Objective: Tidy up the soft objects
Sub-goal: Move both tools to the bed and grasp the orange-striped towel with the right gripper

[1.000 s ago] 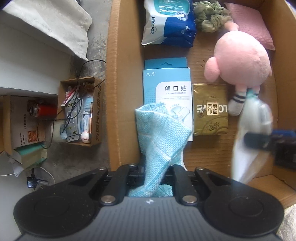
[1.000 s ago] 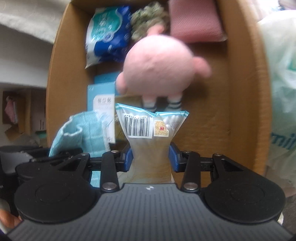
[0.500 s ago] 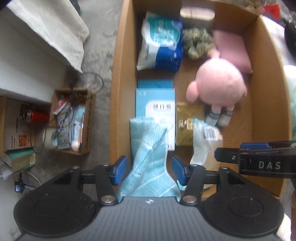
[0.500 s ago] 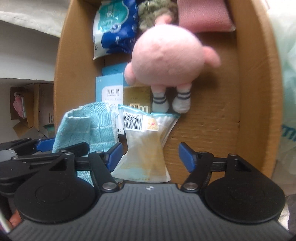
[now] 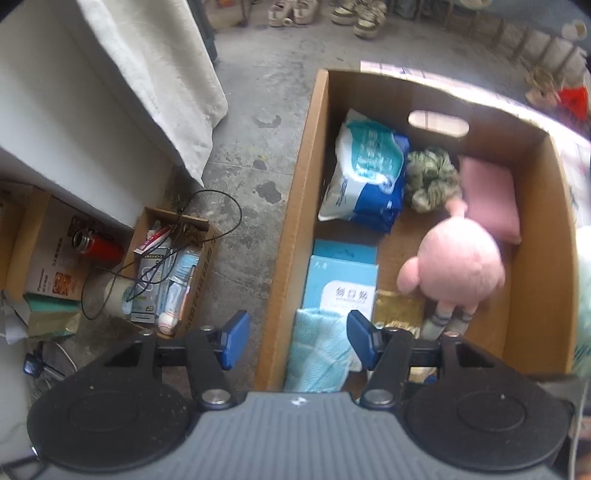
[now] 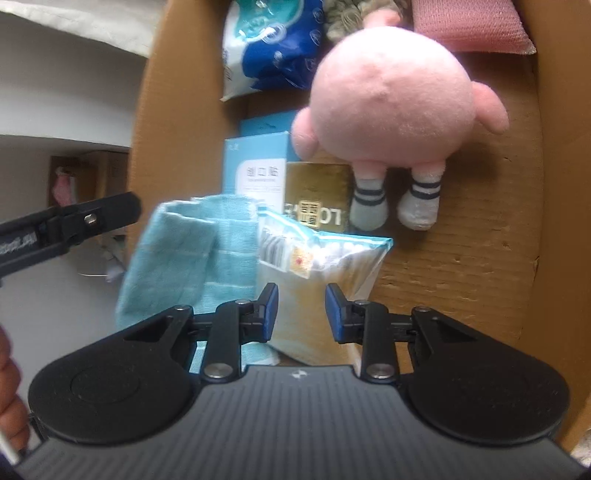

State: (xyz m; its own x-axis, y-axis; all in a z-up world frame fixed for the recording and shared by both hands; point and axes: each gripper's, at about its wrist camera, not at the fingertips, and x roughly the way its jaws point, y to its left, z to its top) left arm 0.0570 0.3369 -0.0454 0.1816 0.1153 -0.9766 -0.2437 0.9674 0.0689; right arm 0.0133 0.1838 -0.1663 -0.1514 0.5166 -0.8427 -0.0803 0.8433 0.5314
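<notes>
With both tools spread and gripping nothing, the left tool above the teal cloth at lower centre and the right tool straddling the clear packet in the cardboard box, either pad could snag and drag its item out.

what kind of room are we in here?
Probably a home storage or entry area: bare concrete floor, shoes lined up at the far side, and a cardboard box packed with household soft goods.
</notes>
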